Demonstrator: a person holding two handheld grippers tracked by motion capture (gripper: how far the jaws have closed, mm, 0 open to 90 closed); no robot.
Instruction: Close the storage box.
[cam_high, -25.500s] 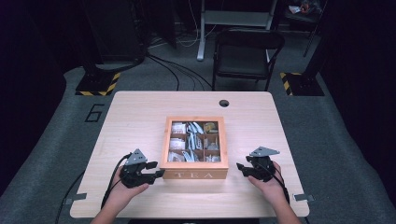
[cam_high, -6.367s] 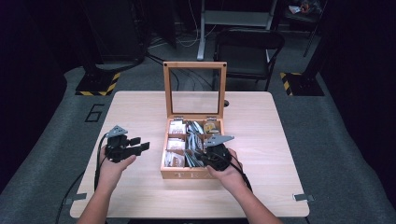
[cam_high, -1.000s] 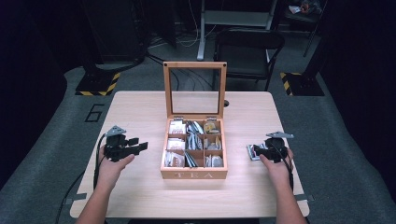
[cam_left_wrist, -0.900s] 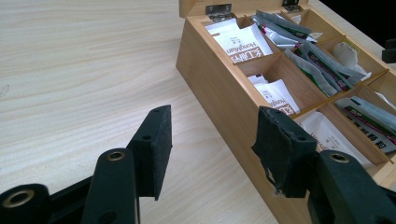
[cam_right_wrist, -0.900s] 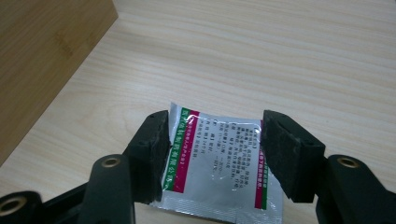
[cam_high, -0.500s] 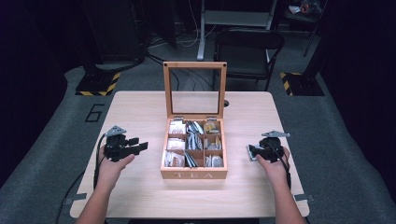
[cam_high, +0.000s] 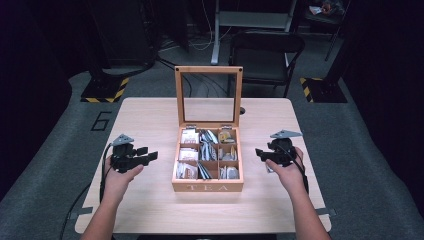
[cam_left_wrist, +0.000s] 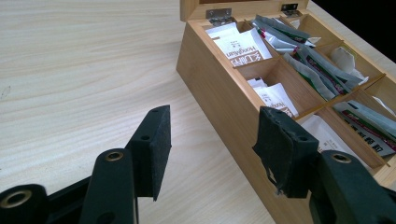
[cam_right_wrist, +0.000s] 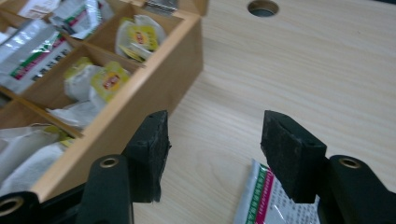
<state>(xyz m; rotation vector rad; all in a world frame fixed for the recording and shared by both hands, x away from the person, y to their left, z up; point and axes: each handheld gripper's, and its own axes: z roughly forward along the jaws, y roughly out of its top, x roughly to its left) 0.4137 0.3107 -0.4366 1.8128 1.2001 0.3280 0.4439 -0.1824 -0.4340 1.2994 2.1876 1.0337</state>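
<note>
My claws (cam_left_wrist: 212, 154) are black. Tan wooden box (cam_high: 207, 187), pale wood-grain table (cam_high: 150, 115). Packet (cam_right_wrist: 275, 205) under my right claw (cam_right_wrist: 212, 154): silver with green and pink stripes. Yellow-labelled white sachets (cam_right_wrist: 105, 79) inside.

A black metal-framed chair (cam_high: 267, 50) stands behind the light wooden table (cam_high: 150, 120). Yellow-and-black striped floor plates (cam_high: 102, 89) lie at either side on grey carpet (cam_high: 55, 140).
</note>
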